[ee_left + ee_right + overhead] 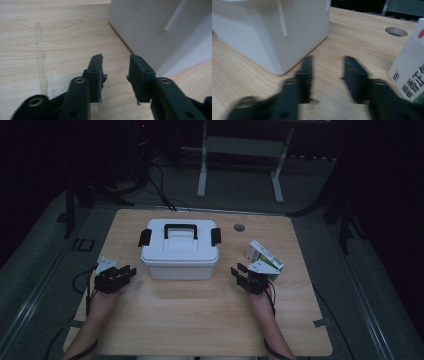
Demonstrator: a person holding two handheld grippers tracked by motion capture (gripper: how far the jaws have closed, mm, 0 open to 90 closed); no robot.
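High view: your left hand-held gripper (pixel 125 273) and right hand-held gripper (pixel 239 273) flank the white lidded box (pixel 180 251) at mid-worktop (pixel 200 320), each near a lower corner, not touching. Both have jaws parted with nothing between. A medicine carton (pixel 264 256) lies just beyond your right hand.

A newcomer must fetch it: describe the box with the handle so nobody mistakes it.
On the light wooden table, look to the middle of its far half. There stands a white plastic storage box, between the two grippers. Its black carry handle and black side latches set it apart from the small printed carton at its right.
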